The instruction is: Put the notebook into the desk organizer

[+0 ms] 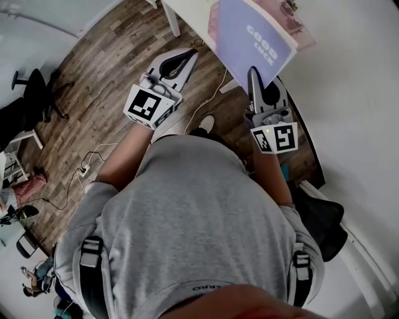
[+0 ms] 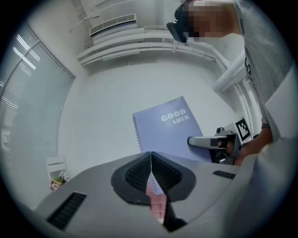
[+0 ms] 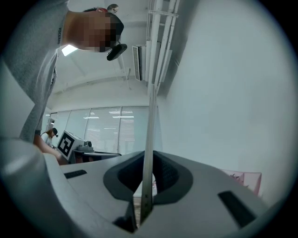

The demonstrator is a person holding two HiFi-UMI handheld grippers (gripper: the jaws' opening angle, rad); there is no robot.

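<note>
A lilac spiral notebook (image 1: 249, 38) with "GOOD LUCK" on its cover is held up in the air above the white table's edge (image 1: 190, 15). My right gripper (image 1: 254, 73) is shut on its lower edge. The right gripper view shows the notebook (image 3: 150, 135) edge-on between the jaws of the right gripper (image 3: 149, 163). Left of it and apart from it, my left gripper (image 1: 189, 57) is shut with nothing in it. From the left gripper view, the cover (image 2: 170, 128) faces the left gripper (image 2: 151, 154), and the right gripper (image 2: 199, 141) clamps it. Behind the notebook lies a pink desk organizer (image 1: 298, 28).
A white wall (image 1: 361, 93) rises at the right. Wooden floor (image 1: 106, 75) with cables (image 1: 87, 165) and a black stool (image 1: 34, 93) lies at the left. The person's grey-shirted body (image 1: 199, 218) fills the lower middle. A pink patterned thing (image 3: 247, 179) shows low right.
</note>
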